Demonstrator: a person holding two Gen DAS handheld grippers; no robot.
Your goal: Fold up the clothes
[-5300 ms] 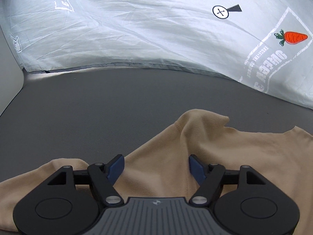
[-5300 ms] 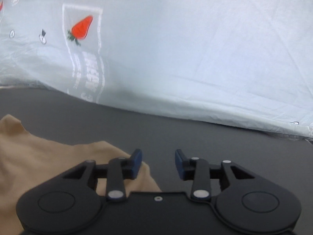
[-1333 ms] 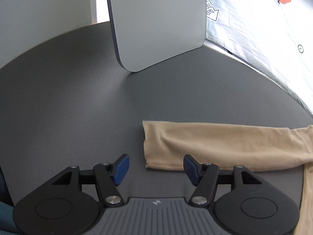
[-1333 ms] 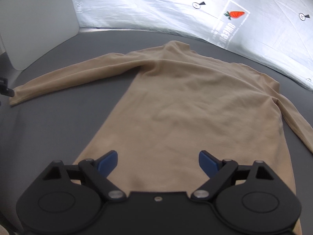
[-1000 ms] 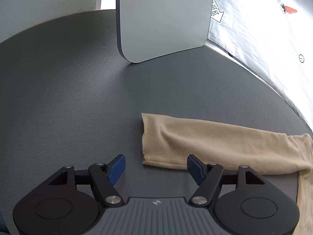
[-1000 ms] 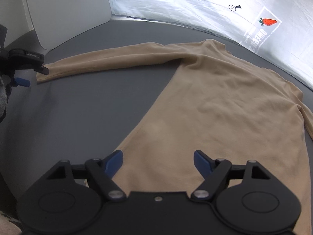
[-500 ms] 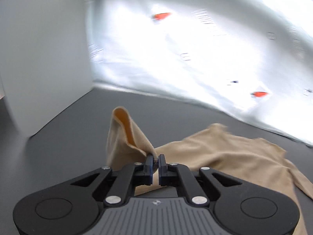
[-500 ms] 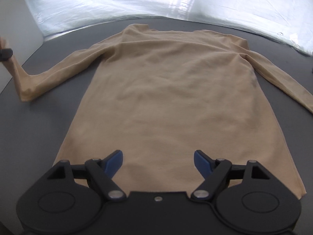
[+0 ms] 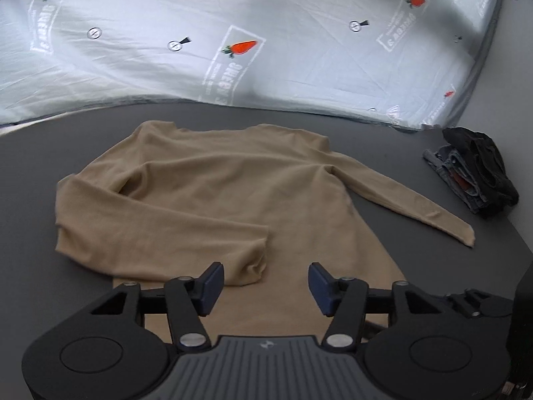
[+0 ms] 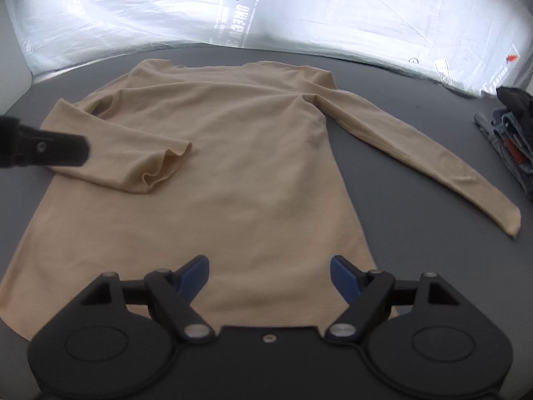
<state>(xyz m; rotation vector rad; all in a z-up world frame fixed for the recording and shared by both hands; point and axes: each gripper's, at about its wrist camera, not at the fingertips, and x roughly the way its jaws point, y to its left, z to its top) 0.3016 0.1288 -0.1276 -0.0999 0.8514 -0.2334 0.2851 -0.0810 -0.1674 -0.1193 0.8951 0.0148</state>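
The dark grey tabletop (image 10: 416, 200) carried everything, backed by a white sheet printed with carrots (image 9: 299, 50). Spread flat across the tabletop lay the tan long-sleeved top (image 10: 233, 173), neck toward the sheet and hem toward the cameras. Its left sleeve (image 9: 160, 230) was folded inward over the chest, the cuff resting rumpled near the middle of the body. Its right sleeve (image 10: 416, 153) stretched out straight on the bare tabletop, pointing toward a small pile of dark and denim clothes (image 9: 473, 176) at the far right edge.

The left gripper (image 9: 265, 286) hovered just short of the folded cuff, jaws spread wide and holding nothing. The right gripper (image 10: 269, 276) hung over the hem, likewise released and empty.

The risks from here, as I judged them, lay in the cloth itself. The knit looked thin and limp, so the folded sleeve could slide off the body if the torso were lifted or dragged. The bunched cuff could set a lumpy crease into any fold laid over it. A pinch at the outstretched cuff could catch only one layer and let the sleeve twist. A wide sweep on that side could also nudge the nearby pile.
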